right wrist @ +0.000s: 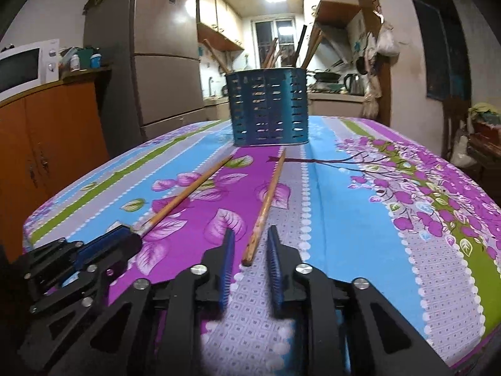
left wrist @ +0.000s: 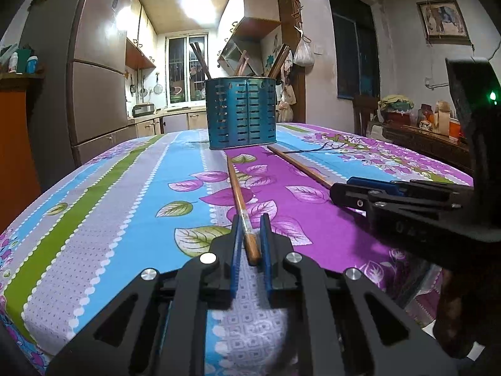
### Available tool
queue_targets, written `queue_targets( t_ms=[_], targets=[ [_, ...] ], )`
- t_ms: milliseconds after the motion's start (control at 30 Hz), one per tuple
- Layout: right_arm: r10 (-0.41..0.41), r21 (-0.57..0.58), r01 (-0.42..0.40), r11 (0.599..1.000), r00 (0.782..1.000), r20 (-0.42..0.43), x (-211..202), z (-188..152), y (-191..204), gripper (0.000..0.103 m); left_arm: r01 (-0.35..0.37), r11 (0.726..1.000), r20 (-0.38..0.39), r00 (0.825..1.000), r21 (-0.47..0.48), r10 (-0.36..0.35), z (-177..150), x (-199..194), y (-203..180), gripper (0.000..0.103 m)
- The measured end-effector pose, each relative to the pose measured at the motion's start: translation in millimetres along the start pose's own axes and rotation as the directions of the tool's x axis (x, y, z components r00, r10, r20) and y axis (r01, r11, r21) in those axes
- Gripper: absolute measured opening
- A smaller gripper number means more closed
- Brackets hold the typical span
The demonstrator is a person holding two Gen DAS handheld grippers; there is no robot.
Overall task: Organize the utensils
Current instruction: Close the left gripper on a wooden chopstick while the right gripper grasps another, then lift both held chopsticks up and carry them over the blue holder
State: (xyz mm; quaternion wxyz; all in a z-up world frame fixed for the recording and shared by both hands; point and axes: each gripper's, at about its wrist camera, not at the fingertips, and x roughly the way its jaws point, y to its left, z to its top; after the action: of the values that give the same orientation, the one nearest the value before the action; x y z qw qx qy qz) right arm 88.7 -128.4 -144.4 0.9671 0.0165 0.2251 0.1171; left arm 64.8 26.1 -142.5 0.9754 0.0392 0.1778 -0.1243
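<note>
While both grippers straddle chopsticks [right wrist: 266,203] — right gripper [right wrist: 252,244] apart — its lettering perhaps "OAT".

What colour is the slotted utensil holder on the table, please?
The utensil holder is metallic blue-teal, clearest in the left wrist view.

Setting: home, dining area opening onto a small kitchen. Evidence: tall fridge [right wrist: 169,62] at left, microwave [right wrist: 22,69] on an orange cabinet [right wrist: 53,138], wall cupboards [left wrist: 141,40] and barred window [left wrist: 187,65] in the kitchen beyond, kettle [right wrist: 353,83] on the counter. Tabletop covered by a floral cloth [left wrist: 125,188]. Framed picture [left wrist: 443,20] on the right wall.
</note>
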Motion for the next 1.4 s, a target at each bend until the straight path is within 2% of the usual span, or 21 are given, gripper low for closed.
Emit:
queue_targets(
  t_ms=[567, 667, 800, 1000, 1200, 1400],
  targets=[
    [-0.053, -0.017, 0.054, 0.998, 0.997, 0.063, -2, -8, 7, 0.016, 0.007, 1.0, 0.025, 1.0, -0.007, -0.007, -2, -1, 0, 0.01],
    [-0.049, -0.007, 0.049, 0.999, 0.997, 0.062, -1, -7, 6, 0.016, 0.009, 1.0, 0.027, 1.0, -0.008, -0.009, -1, 0, 1, 0.01],
    [-0.039, 0.026, 0.037, 0.999, 0.997, 0.063, -2, -7, -1, 0.008, 0.007, 1.0, 0.02, 1.0, 0.0, -0.007, 0, 0, 1, 0.01],
    [-0.019, 0.028, 0.018, 0.999, 0.998, 0.057, -9, -4, 0, 0.007, 0.003, 1.0, 0.012, 1.0, 0.005, -0.003, 3, -1, 0, 0.005],
    [-0.019, -0.011, 0.02, 1.0, 0.995, 0.096, -34, 10, 2, 0.007, 0.003, 1.0, 0.057, 0.998, 0.021, -0.005, 16, -15, -3, 0.005],
    [-0.008, -0.089, 0.027, 0.996, 0.979, 0.204, -75, 39, 10, 0.007, -0.006, 0.998, 0.183, 0.983, 0.057, -0.005, 52, -40, -8, 0.005]
  ],
)
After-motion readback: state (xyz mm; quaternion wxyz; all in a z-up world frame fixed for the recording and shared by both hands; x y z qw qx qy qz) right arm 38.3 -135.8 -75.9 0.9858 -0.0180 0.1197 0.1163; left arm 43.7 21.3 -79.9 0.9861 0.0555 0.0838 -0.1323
